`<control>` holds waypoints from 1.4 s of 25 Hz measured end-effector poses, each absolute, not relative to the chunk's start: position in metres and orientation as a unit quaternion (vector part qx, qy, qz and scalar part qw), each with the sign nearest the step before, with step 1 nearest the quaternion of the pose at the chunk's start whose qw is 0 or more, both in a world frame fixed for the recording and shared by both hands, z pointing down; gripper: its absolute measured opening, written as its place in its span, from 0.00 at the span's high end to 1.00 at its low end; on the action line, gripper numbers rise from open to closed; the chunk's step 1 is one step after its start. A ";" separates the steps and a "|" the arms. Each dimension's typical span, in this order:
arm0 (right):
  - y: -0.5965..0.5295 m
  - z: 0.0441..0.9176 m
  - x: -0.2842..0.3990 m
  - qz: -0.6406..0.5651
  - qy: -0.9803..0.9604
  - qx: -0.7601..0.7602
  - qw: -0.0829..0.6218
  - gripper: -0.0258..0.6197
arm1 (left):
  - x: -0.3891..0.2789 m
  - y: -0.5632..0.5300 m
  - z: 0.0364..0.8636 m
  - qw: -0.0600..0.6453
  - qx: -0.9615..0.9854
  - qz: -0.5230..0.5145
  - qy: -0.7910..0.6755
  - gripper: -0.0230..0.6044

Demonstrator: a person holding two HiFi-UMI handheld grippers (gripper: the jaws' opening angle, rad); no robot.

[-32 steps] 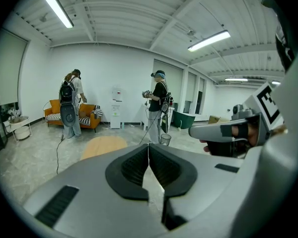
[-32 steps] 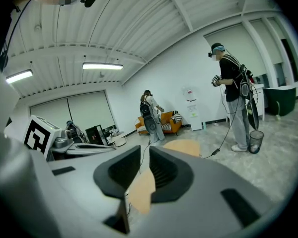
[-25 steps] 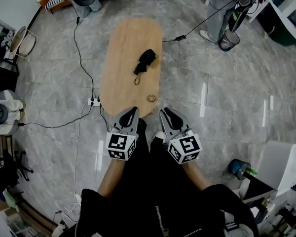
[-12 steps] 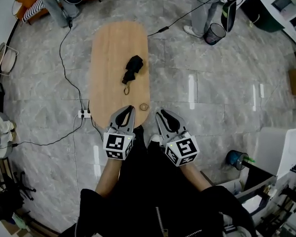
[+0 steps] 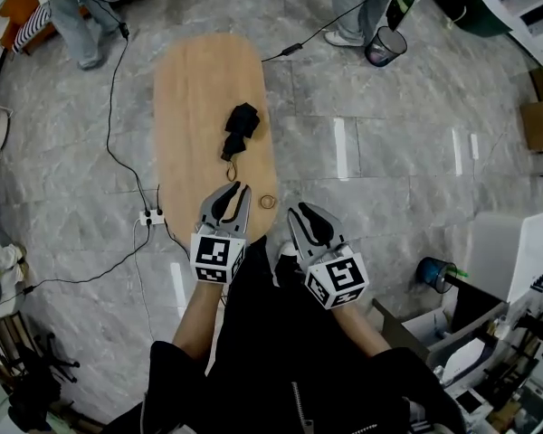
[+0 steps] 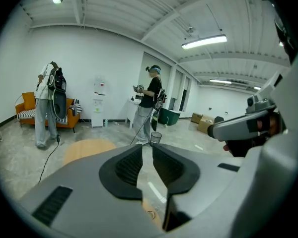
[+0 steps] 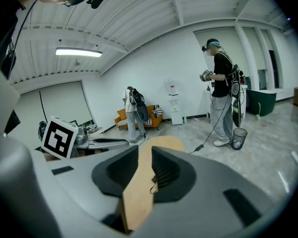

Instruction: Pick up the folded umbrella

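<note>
The umbrella (image 5: 239,127), black and folded, lies at the middle of the table (image 5: 188,89), close to its right long edge, with its strap loop trailing toward the table's near end. It is well apart from both grippers and touches neither.

The left gripper (image 5: 234,191) hangs over the table's near end, pointing along the table toward the umbrella. Its jaws stand a narrow slit apart, having just been opening, with nothing between them. The right gripper (image 5: 308,212) is just off the table's near right corner, over the floor (image 5: 389,152). Its jaws are spread a little wider, also just opening, and only the table top shows through the gap.

Each gripper's cube bears black-and-white square markers; no lettering can be read.

A small ring (image 5: 268,202) sits at the table's near right edge, between the umbrella and the grippers. The table's left half and far end are bare wood. Left of the table a cable (image 5: 118,143) runs to a power strip (image 5: 150,216) beside the near left edge.
</note>
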State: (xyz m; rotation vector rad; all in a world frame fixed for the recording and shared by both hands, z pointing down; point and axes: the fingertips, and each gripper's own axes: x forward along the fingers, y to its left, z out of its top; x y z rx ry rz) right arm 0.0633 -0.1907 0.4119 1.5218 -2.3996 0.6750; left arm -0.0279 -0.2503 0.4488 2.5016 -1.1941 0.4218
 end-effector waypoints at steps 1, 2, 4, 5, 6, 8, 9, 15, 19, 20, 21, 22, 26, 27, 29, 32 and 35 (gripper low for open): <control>-0.193 0.415 0.061 0.233 -0.813 0.522 0.113 0.84 | -0.030 -0.255 0.453 0.171 0.880 0.149 -0.417 0.85; -0.196 0.417 0.060 0.236 -0.809 0.525 0.115 0.84 | -0.032 -0.260 0.457 0.174 0.881 0.151 -0.414 0.83; -0.202 0.422 0.056 0.241 -0.804 0.531 0.120 0.84 | -0.033 -0.270 0.464 0.178 0.883 0.155 -0.406 0.81; -0.206 0.424 0.054 0.243 -0.802 0.533 0.122 0.84 | -0.034 -0.275 0.468 0.179 0.884 0.157 -0.403 0.79; -0.209 0.425 0.052 0.244 -0.800 0.535 0.124 0.83 | -0.035 -0.279 0.471 0.179 0.885 0.158 -0.399 0.78; -0.216 0.427 0.049 0.244 -0.796 0.539 0.128 0.83 | -0.037 -0.288 0.476 0.179 0.887 0.160 -0.394 0.76; -0.219 0.427 0.047 0.244 -0.794 0.541 0.129 0.83 | -0.038 -0.292 0.478 0.179 0.888 0.160 -0.392 0.74; -0.235 0.434 0.036 0.244 -0.786 0.550 0.145 0.81 | -0.045 -0.311 0.501 0.185 0.890 0.169 -0.381 0.62; -0.243 0.438 0.032 0.249 -0.780 0.554 0.152 0.80 | -0.045 -0.325 0.514 0.183 0.893 0.175 -0.373 0.55; -0.244 0.439 0.031 0.249 -0.779 0.554 0.154 0.80 | -0.044 -0.328 0.517 0.183 0.893 0.176 -0.371 0.54; -0.245 0.440 0.031 0.249 -0.779 0.554 0.156 0.80 | -0.044 -0.331 0.522 0.185 0.893 0.177 -0.369 0.53; -0.247 0.440 0.031 0.249 -0.779 0.554 0.158 0.79 | -0.044 -0.333 0.527 0.189 0.893 0.179 -0.367 0.52; -0.252 0.446 0.033 0.254 -0.774 0.557 0.162 0.79 | -0.045 -0.342 0.545 0.197 0.890 0.186 -0.367 0.49; -0.252 0.448 0.033 0.256 -0.773 0.557 0.162 0.79 | -0.045 -0.344 0.548 0.196 0.889 0.188 -0.368 0.49; -0.254 0.450 0.033 0.260 -0.774 0.554 0.163 0.79 | -0.046 -0.350 0.554 0.196 0.887 0.192 -0.371 0.48; -0.257 0.456 0.035 0.264 -0.775 0.549 0.166 0.79 | -0.045 -0.359 0.564 0.194 0.885 0.199 -0.373 0.48; -0.260 0.460 0.035 0.268 -0.774 0.549 0.166 0.79 | -0.043 -0.366 0.571 0.186 0.886 0.203 -0.373 0.48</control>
